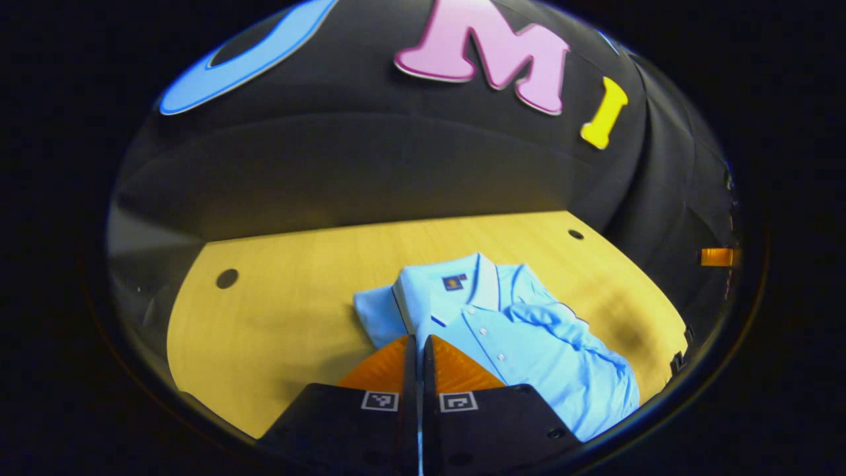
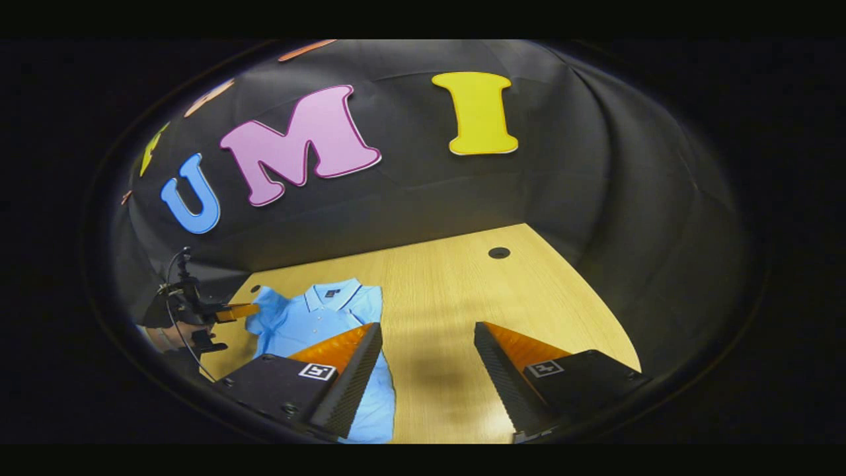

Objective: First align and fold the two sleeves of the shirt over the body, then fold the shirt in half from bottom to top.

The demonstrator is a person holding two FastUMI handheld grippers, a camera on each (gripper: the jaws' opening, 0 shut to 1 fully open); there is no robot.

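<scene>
Item: light blue polo shirt [image 1: 502, 330], collar up and away from me, lying flat on the wooden table [image 1: 291, 311]. In the left gripper view it sits directly ahead of my left gripper [image 1: 420, 344] and spreads to its right; the right sleeve [image 1: 562, 324] lies folded across the body, with a row of buttons and a small dark chest label visible. My left gripper's fingers are pressed together, and a thin strip of the blue cloth runs in the slit between them, so they are clamped on the shirt at its near left edge. In the right gripper view the same shirt [image 2: 317, 317] lies ahead and to the left of my right gripper [image 2: 427, 344], partly behind that gripper's left finger [image 2: 350, 377]; the fingers stand wide apart with bare tabletop between them, holding nothing. Farther left in that view, my left gripper [image 2: 234, 311] meets the shirt's left sleeve [image 2: 264, 311], with a hand [image 2: 165, 337] and a cable behind it. Surface: pale yellow wood-grain table [image 2: 462, 297], with round dark holes near its far corners and soft shadows across it. Room: black cloth wall [image 2: 595, 198] rising behind and curving round the table's far edge.
</scene>
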